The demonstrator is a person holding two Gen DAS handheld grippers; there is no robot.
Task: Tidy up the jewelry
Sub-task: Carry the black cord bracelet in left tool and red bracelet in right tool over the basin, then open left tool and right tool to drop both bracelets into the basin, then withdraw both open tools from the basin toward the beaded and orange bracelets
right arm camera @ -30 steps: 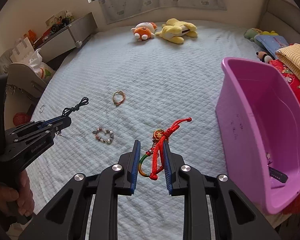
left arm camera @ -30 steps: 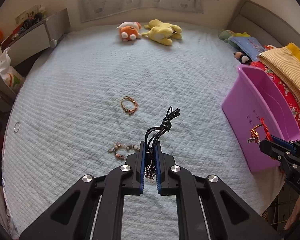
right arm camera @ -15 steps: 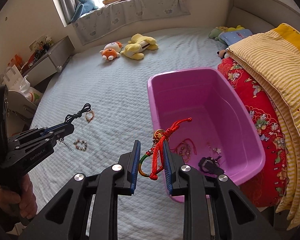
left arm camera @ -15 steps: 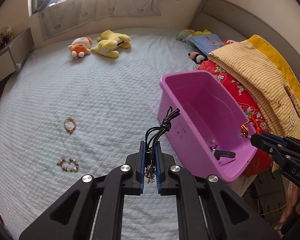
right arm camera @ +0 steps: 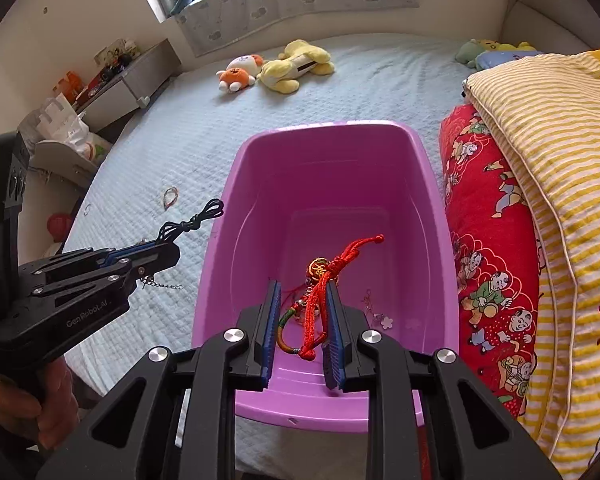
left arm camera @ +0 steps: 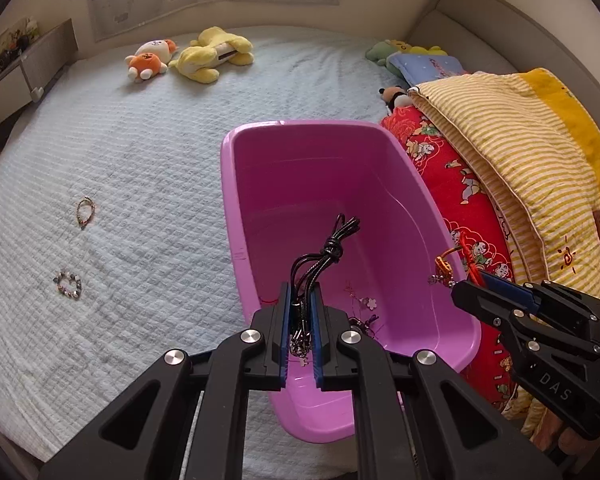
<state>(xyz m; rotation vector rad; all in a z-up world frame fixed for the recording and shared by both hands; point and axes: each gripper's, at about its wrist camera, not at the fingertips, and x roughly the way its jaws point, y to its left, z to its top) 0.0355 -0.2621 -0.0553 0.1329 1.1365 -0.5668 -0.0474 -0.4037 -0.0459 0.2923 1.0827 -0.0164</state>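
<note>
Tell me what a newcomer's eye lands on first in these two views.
The purple tub on the pale blue bedspread dominates both views. Over it, the left gripper pinches a black cord necklace and the right gripper holds a red knotted bracelet. A red and yellow-striped quilt pile sits right of the tub.
</note>
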